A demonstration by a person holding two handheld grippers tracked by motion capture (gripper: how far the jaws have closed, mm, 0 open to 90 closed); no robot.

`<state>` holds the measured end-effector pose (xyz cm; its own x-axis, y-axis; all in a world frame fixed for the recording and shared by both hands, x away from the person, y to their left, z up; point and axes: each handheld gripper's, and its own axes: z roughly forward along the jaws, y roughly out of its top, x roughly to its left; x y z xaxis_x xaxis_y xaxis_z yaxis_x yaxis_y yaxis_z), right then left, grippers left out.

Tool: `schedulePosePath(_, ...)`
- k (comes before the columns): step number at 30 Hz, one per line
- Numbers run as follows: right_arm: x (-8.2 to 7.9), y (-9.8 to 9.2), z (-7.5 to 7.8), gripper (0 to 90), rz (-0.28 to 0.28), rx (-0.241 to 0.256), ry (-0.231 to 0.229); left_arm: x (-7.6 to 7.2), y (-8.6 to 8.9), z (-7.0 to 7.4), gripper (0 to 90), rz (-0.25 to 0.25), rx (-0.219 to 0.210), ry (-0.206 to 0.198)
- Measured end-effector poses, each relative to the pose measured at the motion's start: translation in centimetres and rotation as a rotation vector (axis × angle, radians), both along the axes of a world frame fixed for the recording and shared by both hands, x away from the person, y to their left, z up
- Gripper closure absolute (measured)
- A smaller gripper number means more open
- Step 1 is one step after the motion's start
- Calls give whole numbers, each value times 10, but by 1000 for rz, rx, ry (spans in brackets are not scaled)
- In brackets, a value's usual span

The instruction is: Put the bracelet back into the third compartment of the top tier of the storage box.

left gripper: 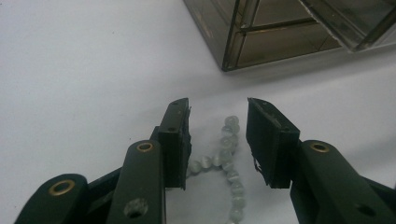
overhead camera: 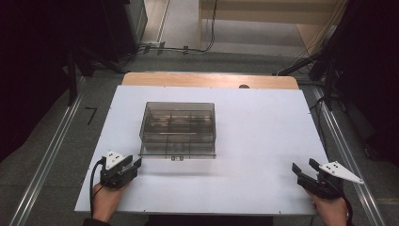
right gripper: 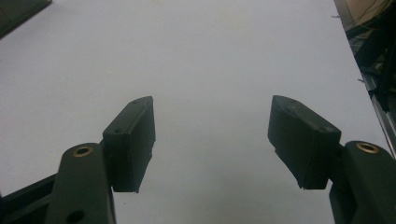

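High view: a smoky clear compartment box (overhead camera: pixel 179 129) sits mid-table (overhead camera: pixel 263 141). Near-left, the left gripper (left gripper: pixel 218 140) hangs part-open over a pale bead string (left gripper: pixel 227 161), gripping nothing. Near-right, the right gripper (right gripper: pixel 212 140) gapes wide, empty.

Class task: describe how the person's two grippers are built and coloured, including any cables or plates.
Both the left gripper and right gripper are black with two flat jaws, brass-ringed pivot holes and a pale three-cornered plate with dark dots. A black cable trails from each.
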<state>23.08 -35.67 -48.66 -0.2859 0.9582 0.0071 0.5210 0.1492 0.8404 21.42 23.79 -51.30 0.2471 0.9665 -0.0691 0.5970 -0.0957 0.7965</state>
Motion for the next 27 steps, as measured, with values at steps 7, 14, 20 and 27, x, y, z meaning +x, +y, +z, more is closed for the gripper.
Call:
schedulePosePath(7, 0, 0, 0, 303, 1, 0, 1, 0, -1, 0, 687, -5, 4, 8)
schedulePosePath(14, 0, 0, 0, 303, 1, -2, 1, 1, -1, -1, 757, -13, 6, 16)
schedulePosePath(20, 0, 0, 0, 303, 1, -4, 0, 1, -1, -1, 806, -17, 5, 15)
schedulePosePath(27, 0, 0, 0, 303, 1, -4, 1, 1, -2, -1, 843, -31, 3, 23)
